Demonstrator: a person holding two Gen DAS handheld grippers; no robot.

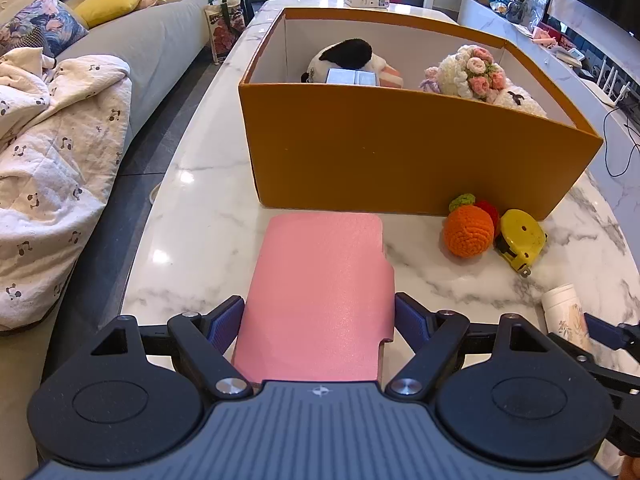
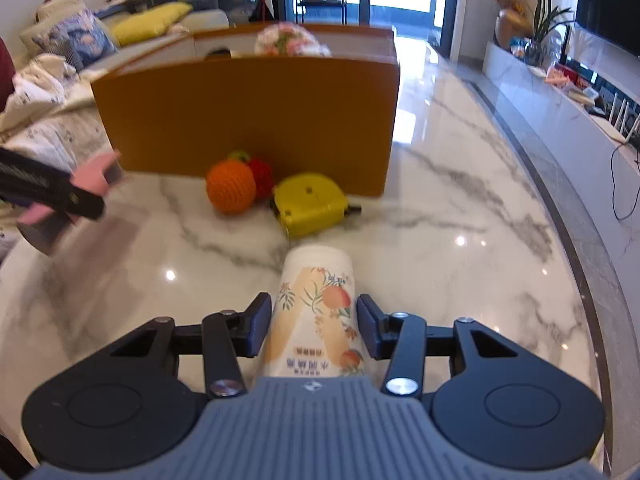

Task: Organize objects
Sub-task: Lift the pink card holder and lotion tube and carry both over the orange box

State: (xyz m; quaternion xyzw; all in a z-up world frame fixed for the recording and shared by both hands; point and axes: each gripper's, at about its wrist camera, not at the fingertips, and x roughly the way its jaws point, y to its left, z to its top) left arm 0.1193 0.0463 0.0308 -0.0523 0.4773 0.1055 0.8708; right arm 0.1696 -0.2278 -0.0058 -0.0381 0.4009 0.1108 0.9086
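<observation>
The left gripper (image 1: 318,322) clamps a flat pink case (image 1: 320,288) between its pads, the case sticking forward above the marble table (image 1: 200,208). The right gripper (image 2: 314,326) grips a white printed bottle (image 2: 316,312) at its sides, cap end pointing away. Just past the bottle lie a yellow tape measure (image 2: 310,204) and a crocheted orange (image 2: 231,188), both against the near wall of the orange box (image 1: 400,148). Inside the box sit a black-and-white plush (image 1: 344,60) and a crocheted bouquet (image 1: 476,72).
</observation>
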